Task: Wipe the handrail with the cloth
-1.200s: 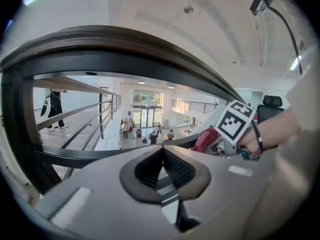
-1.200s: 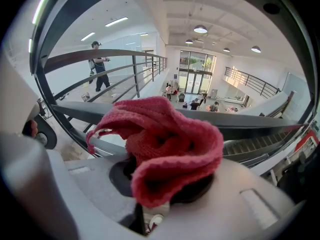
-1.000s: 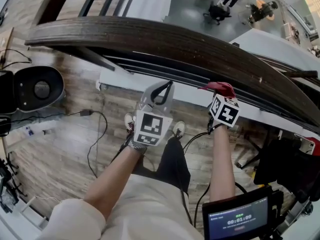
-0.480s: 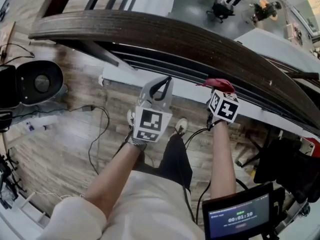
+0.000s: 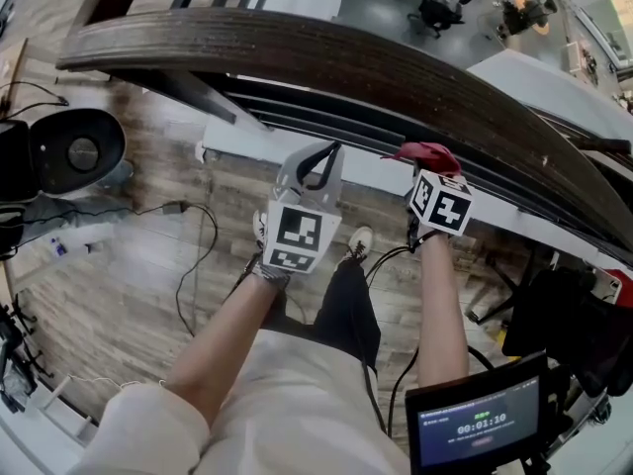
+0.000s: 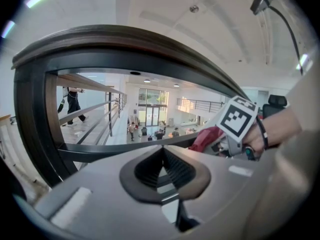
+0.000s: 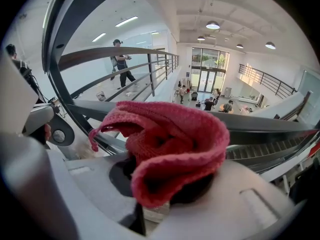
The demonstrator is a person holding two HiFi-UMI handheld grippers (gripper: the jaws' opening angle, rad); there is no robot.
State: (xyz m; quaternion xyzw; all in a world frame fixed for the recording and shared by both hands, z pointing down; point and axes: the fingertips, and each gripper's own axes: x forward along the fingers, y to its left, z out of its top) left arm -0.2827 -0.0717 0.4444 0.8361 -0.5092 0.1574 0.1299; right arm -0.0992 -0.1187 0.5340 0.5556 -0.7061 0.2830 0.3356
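The dark wooden handrail point(image 5: 326, 62) curves across the top of the head view, with black metal bars under it. My right gripper point(image 5: 427, 166) is shut on a bunched red knitted cloth point(image 5: 425, 152), held just below the rail's near edge. In the right gripper view the cloth point(image 7: 170, 134) covers the jaws. Left of it, also below the rail, my left gripper point(image 5: 319, 164) is shut with nothing in it. In the left gripper view its closed fingertips point(image 6: 161, 151) point under the handrail point(image 6: 150, 41), and the cloth point(image 6: 205, 140) shows to the right.
A white ledge point(image 5: 237, 142) runs under the railing, beyond which the view drops to a lower floor with people point(image 5: 435, 13). A black round device point(image 5: 79, 151) and cables point(image 5: 193, 255) lie on the wooden floor. A monitor point(image 5: 480, 424) and a black chair point(image 5: 564, 334) stand at the bottom right.
My right gripper has shifted a little up and left in the head view with the cloth, staying under the rail. The left gripper has barely moved. Both stay shut.
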